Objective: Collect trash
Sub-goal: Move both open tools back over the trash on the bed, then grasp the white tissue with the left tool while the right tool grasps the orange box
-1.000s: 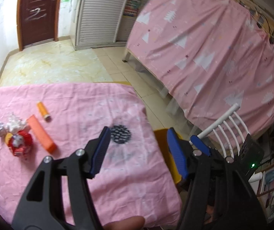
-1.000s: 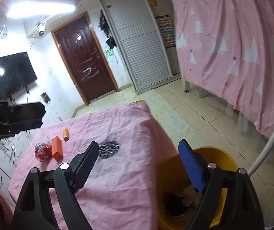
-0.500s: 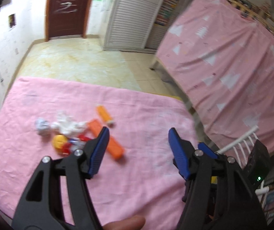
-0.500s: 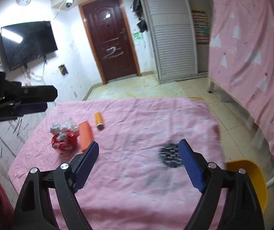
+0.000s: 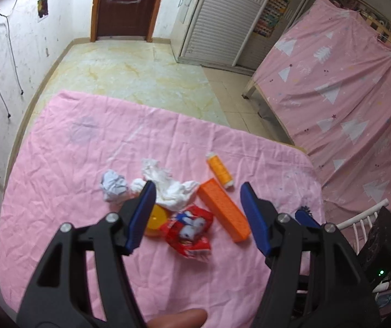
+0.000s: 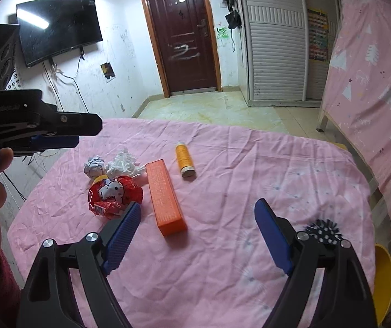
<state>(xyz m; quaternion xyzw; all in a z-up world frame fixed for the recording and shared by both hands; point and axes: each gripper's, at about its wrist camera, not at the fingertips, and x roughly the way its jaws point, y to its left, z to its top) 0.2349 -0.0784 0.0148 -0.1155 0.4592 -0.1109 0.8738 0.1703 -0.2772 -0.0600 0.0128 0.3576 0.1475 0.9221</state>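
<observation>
A heap of trash lies on the pink tablecloth [image 5: 66, 164]: a red cartoon snack wrapper [image 5: 187, 229] [image 6: 113, 194], white crumpled tissue [image 5: 170, 188] [image 6: 122, 165], a bluish paper ball [image 5: 113, 186] [image 6: 94, 165] and a yellow round piece [image 5: 155, 220]. An orange box [image 5: 222, 209] [image 6: 165, 196] and an orange thread spool [image 5: 220, 170] [image 6: 184, 160] lie beside it. My left gripper [image 5: 198, 186] hovers open above the wrapper and box, holding nothing. My right gripper [image 6: 198, 205] is open and empty, just this side of the orange box. The left gripper [image 6: 83, 134] also shows at the left of the right wrist view.
A yellow bin [image 6: 384, 278] stands off the table's right edge. A pink-draped bed [image 5: 345, 95] fills the right side. A white chair back [image 5: 365, 218] is near the table corner. A TV [image 6: 58, 30], a brown door [image 6: 184, 35] and tiled floor lie beyond.
Both views have swung left, from the yellow bin and table edge onto the trash heap. Both grippers moved left over the table and stayed open and empty.
</observation>
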